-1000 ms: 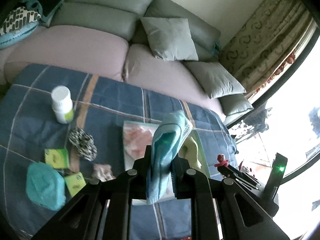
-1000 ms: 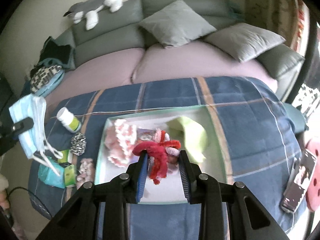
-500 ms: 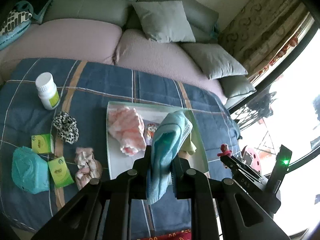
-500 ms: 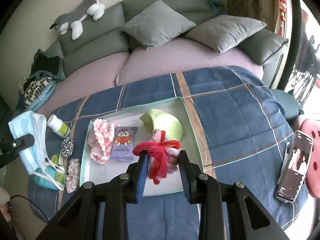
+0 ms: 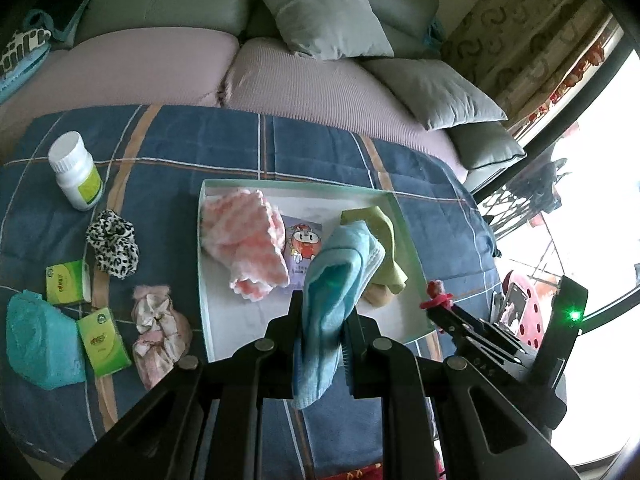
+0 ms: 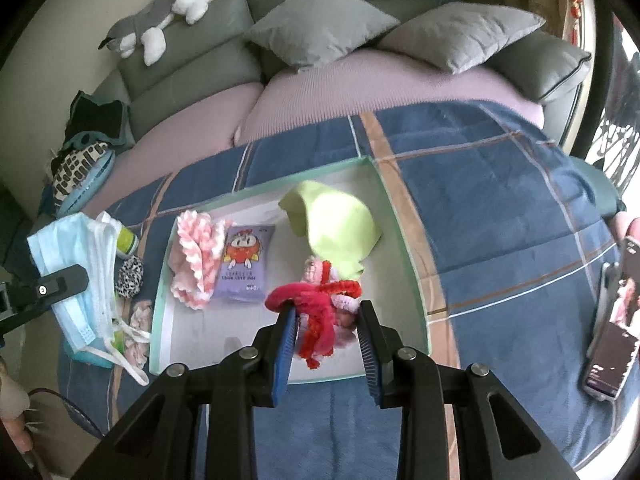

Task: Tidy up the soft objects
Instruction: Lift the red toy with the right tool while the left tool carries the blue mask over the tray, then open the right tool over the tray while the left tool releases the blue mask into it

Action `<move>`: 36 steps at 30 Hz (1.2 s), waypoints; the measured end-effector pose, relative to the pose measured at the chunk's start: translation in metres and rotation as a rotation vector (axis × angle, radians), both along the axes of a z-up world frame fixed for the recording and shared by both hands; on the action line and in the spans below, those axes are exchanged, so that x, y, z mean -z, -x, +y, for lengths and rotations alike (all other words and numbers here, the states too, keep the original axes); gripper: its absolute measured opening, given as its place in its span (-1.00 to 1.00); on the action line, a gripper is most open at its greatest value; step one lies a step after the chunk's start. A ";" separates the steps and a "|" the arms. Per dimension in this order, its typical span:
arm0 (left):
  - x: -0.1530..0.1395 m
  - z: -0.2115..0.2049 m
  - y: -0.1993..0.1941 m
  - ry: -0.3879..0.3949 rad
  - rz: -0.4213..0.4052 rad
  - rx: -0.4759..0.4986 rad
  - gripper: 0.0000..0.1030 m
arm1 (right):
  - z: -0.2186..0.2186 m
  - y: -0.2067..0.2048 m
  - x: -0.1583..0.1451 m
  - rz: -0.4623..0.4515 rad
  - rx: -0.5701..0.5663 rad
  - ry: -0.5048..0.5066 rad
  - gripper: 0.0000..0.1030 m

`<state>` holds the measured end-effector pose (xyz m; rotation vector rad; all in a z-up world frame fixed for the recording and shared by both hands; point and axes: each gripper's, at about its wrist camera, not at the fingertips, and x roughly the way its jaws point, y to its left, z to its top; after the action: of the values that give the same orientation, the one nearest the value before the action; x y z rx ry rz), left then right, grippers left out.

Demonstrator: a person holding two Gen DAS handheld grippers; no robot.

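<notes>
My left gripper (image 5: 324, 306) is shut on a folded light-blue face mask (image 5: 340, 264), which hangs over the near part of a white tray with a mint-green rim (image 5: 202, 264). My right gripper (image 6: 326, 310) is shut on a red fuzzy hair tie (image 6: 312, 296) with a pink knitted bit, low over the tray's (image 6: 404, 248) near right part. Inside the tray lie a pink-and-white fluffy cloth (image 5: 244, 240), a purple cartoon packet (image 6: 244, 264) and a yellow-green cloth (image 6: 340, 224). The right wrist view shows the mask (image 6: 68, 248) at the far left.
Left of the tray on the blue plaid cover lie a white bottle (image 5: 76, 172), a leopard scrunchie (image 5: 114, 244), two green tissue packs (image 5: 64, 284), a teal pouch (image 5: 36, 344) and a pink scrunchie (image 5: 156, 324). A phone (image 6: 612, 332) lies right. Sofa cushions and a plush dog (image 6: 156, 24) sit behind.
Both grippers have sunk toward the tray, each keeping its load. The left one with the mask has also shifted over the tray's near edge.
</notes>
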<state>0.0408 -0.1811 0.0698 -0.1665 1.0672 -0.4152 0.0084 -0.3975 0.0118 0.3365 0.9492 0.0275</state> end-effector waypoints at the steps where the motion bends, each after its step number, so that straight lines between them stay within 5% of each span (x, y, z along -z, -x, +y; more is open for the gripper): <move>1: 0.003 0.000 -0.001 -0.001 0.002 0.000 -0.68 | 0.002 -0.002 0.004 0.007 -0.006 -0.002 -0.38; 15: 0.041 0.000 -0.035 0.046 0.011 -0.012 -0.68 | 0.031 -0.025 0.051 0.101 -0.077 -0.013 -0.38; 26: 0.075 -0.018 -0.047 0.064 0.075 0.044 -0.68 | 0.021 -0.031 0.067 0.140 -0.043 0.009 -0.37; 36: 0.119 -0.002 -0.052 0.022 0.169 -0.012 -0.68 | 0.020 -0.029 0.069 0.142 -0.040 0.018 -0.36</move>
<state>0.0933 -0.1829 -0.0489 -0.2310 1.2272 -0.4076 0.0375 -0.3776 -0.0577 0.3059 1.0966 0.0315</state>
